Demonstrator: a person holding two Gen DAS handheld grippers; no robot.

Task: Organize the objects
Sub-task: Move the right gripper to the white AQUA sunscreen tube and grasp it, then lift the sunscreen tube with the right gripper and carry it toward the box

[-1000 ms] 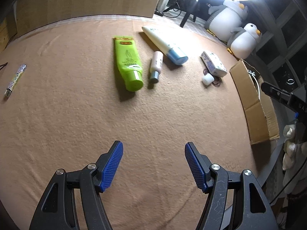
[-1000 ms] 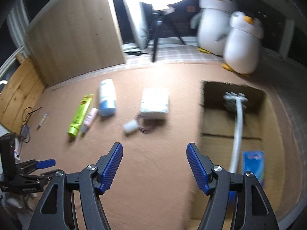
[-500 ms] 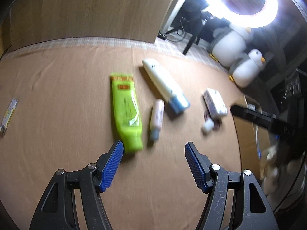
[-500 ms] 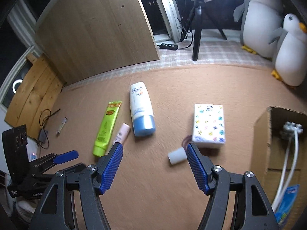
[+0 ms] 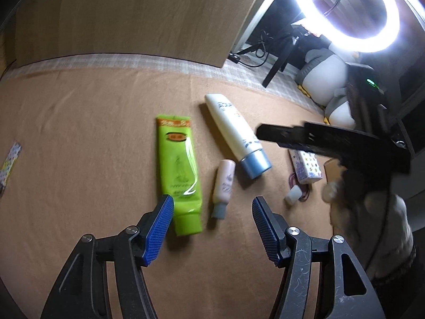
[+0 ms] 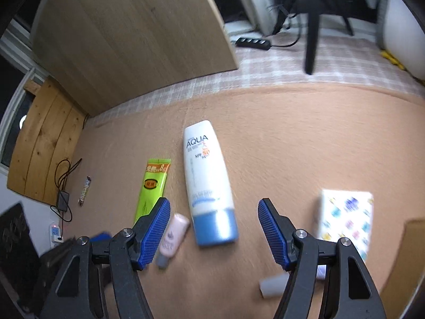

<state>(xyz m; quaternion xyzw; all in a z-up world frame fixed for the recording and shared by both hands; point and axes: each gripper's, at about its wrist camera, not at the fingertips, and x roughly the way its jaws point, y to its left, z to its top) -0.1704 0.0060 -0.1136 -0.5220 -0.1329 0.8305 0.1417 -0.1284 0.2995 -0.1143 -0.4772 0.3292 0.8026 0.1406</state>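
Observation:
A green tube point(image 5: 179, 170) lies on the tan mat, also in the right wrist view point(image 6: 152, 186). Beside it lie a small pink bottle point(image 5: 224, 186) point(image 6: 172, 236) and a white AQUA tube with a blue cap point(image 5: 236, 135) point(image 6: 205, 180). A patterned tissue pack point(image 5: 306, 166) point(image 6: 345, 218) and a small white cylinder point(image 5: 293, 194) point(image 6: 273, 287) lie further right. My left gripper point(image 5: 212, 223) is open and empty, just short of the green tube's cap and the pink bottle. My right gripper point(image 6: 212, 228) is open and empty over the AQUA tube's cap; it also shows in the left wrist view point(image 5: 332, 143).
A cardboard box edge point(image 6: 406, 252) is at the right. A small patterned stick point(image 5: 9, 164) point(image 6: 84, 190) lies far left. A wooden board point(image 6: 132, 40) stands behind the mat. A ring light point(image 5: 353, 8), its tripod point(image 6: 310, 26) and plush penguins point(image 5: 326, 79) stand at the back.
Both grippers have moved forward toward the tubes. The right gripper swung left from the box and now hovers over the AQUA tube. Both stay open.

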